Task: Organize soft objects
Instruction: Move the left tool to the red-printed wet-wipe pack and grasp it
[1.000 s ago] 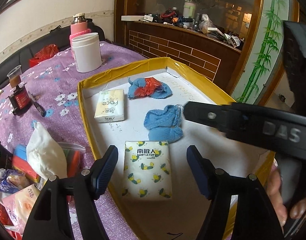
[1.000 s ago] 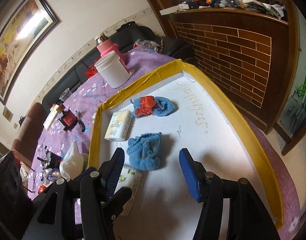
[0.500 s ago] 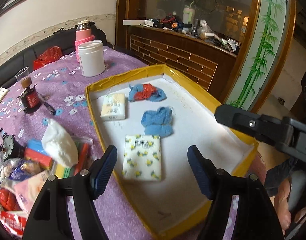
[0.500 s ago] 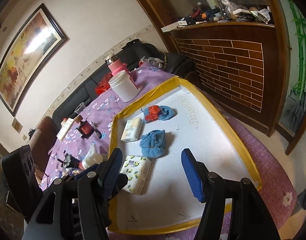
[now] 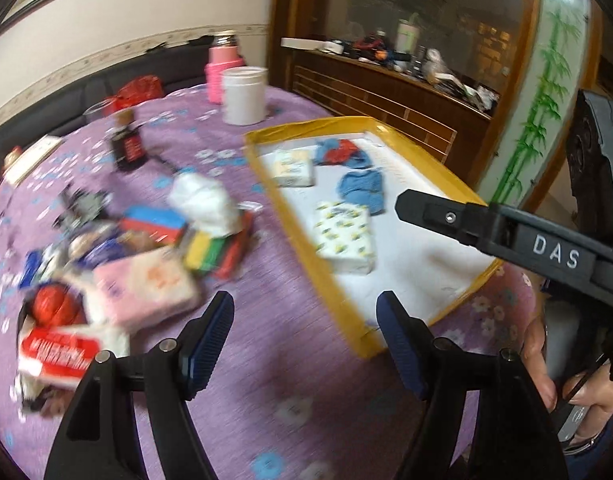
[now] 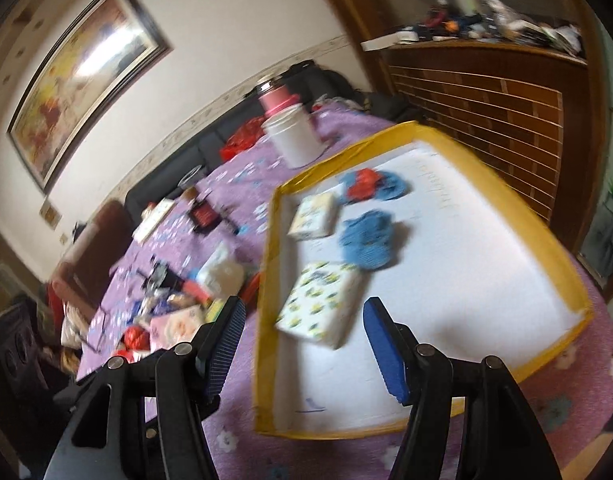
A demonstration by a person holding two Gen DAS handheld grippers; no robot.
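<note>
Both tongs empty. Left tongs (image 5: 304, 334) hang with jaws moderately apart above bare purple tabletop (image 5: 266, 360), between the loose pile and the tray; nothing between the pads. Right tongs (image 6: 300, 338) likewise parted about halfway, jaws framing the near left corner of the yellow-rimmed tray (image 6: 266, 300) from above, gripping nothing. Already lying in the tray: a lemon-print tissue pack (image 6: 320, 304) nearest, a crumpled blue cloth (image 6: 366, 238) just beyond it, a pale tissue pack (image 6: 312, 216) toward the far left corner, and a blue-and-red cloth bundle (image 6: 370, 186) at the far end. Still out on the tabletop, left of the tray: a pink tissue pack (image 5: 146, 286), a white crumpled bag (image 5: 202, 200) sitting on a stack of coloured sponges (image 5: 210, 252), and a red-and-white pack (image 5: 62, 354) at the near left edge; the picture is blurred there, so finer detail is uncertain. Judgement on handling: the pink pack looks light and squashy with a slick film wrapper, likely to bulge and slip if pinched at a corner, so best taken across its short width at mid-length, pads flat on the two long sides. Sponges would compress and spring back; grip low and centred. White bag is limp; pinch a gathered fold rather than the bulk.
</note>
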